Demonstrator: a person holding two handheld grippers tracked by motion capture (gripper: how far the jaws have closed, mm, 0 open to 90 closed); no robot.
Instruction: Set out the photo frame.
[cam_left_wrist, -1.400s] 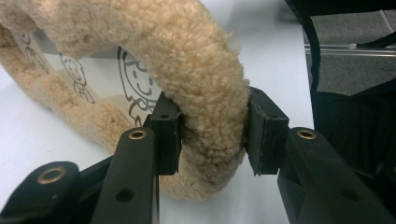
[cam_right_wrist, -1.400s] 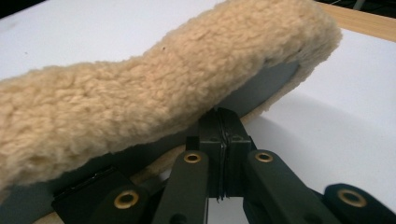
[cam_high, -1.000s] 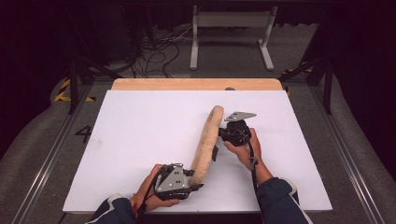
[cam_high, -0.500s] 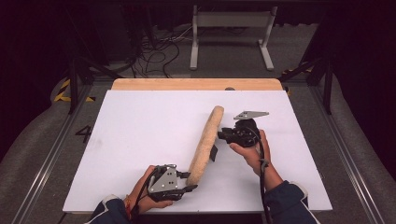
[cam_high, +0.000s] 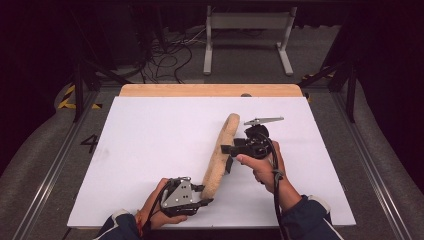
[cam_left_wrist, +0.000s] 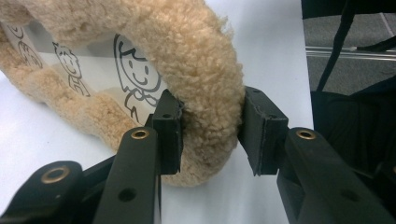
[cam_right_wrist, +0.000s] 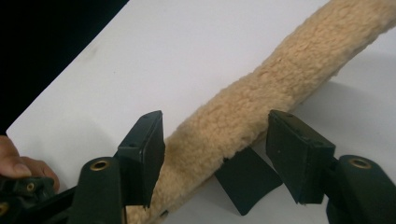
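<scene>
Left gripper (cam_left_wrist: 210, 135) pinches the near end of the fleece sleeve (cam_high: 218, 155); right gripper (cam_right_wrist: 215, 158), jaws apart, straddles its middle and should close squarely before lifting.

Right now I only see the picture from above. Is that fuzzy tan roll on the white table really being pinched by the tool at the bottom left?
Observer: Yes. In the left gripper view, the left gripper has both jaws pressed into the fuzzy tan roll, one on each side of its curved end.
Operator: And the other tool, halfway up it?
Observer: The right gripper is open. Its jaws stand wide apart on either side of the roll and do not squeeze it.
Operator: Is it fuzzy all the way through?
Observer: No. Its inner side is a white lining printed with cartoon children.
</scene>
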